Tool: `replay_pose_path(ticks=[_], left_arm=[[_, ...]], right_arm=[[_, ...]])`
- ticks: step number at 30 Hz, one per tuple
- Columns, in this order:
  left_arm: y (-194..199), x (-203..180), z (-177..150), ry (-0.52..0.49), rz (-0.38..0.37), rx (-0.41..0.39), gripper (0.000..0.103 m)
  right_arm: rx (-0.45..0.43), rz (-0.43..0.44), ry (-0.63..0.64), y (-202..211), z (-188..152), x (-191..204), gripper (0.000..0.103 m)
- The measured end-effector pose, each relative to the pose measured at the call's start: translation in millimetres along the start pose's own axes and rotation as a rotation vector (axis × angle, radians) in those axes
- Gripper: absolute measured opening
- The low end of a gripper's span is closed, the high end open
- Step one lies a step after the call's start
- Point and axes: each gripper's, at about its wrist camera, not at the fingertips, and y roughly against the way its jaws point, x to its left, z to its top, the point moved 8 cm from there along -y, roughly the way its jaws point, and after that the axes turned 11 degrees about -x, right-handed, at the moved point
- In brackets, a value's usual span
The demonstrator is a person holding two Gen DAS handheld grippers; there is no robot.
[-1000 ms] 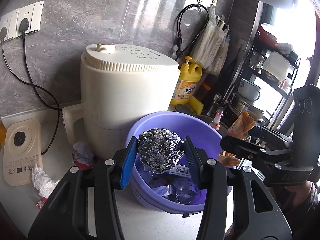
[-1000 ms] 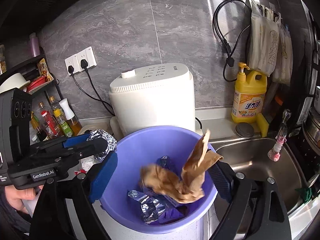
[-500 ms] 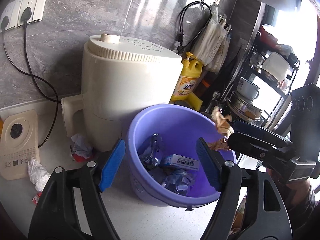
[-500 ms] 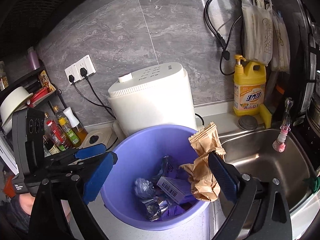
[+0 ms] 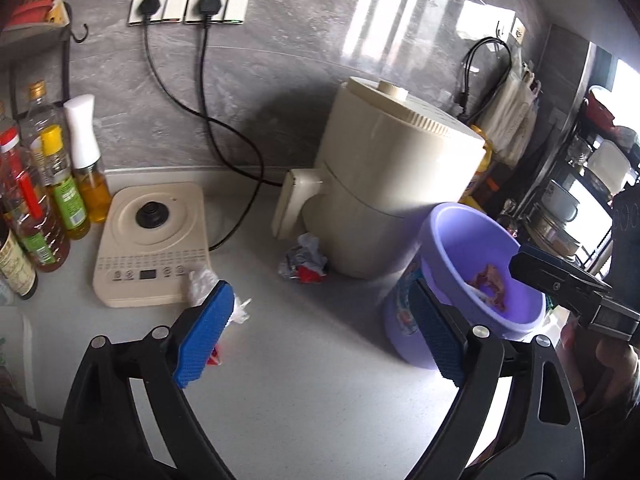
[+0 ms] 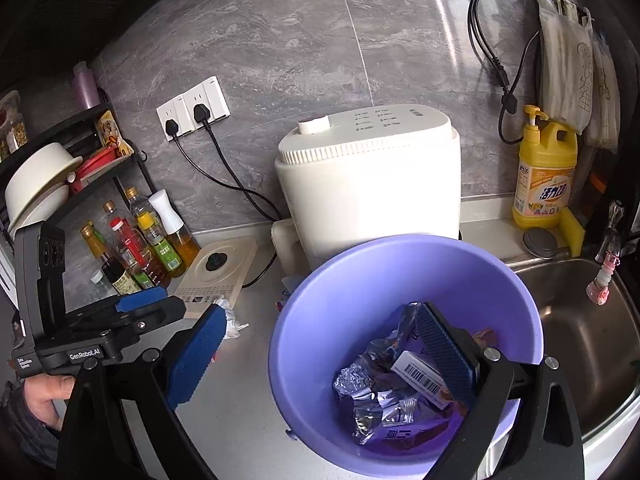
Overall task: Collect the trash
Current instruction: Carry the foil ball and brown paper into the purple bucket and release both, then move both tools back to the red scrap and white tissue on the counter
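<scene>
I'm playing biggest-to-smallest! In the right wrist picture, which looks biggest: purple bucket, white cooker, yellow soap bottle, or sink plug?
1. purple bucket, though it's nearest the camera
2. white cooker
3. yellow soap bottle
4. sink plug

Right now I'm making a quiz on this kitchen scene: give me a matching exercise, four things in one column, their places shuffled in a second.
Things:
1. barcoded box
2. crumpled wrapper
3. yellow bottle
4. white tissue

Places:
A. by the sink, against the wall
B. on the counter beside the white appliance
C. inside the purple bucket
D. at the corner of the flat cooker

Pairs: 1-C, 2-B, 3-A, 4-D
</scene>
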Motion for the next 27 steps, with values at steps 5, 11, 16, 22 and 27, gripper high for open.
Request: replay_pose_path(ticks=[5, 11, 16, 22, 27], left_arm=[[22.3, 35.3, -2.0, -0.015, 0.063, 0.0, 0.096], [42.1, 66.1, -9.4, -0.007, 0.076, 0.007, 0.097], [52.4, 82.8, -18.3, -0.009, 0.088, 0.015, 0.097], [56.1, 100.9, -27.3, 0.014, 0.114, 0.015, 0.097], [50.6, 107.2, -33.4, -0.011, 0.139, 0.025, 0.097]], right_arm=[[0.03, -0.019, -0.013, -9.5, -14.4, 22.5, 0.095], [0.026, -0.066, -0.001, -14.3, -25.7, 46.8, 0.095], [-0.005, -0.119, 0.029, -15.1, -31.5, 70.8, 0.095], [0.007, -0.128, 0.068, -19.8, -45.9, 101.5, 0.095], [0.036, -0.134, 0.08, -25.4, -61.2, 117.2, 0.095]])
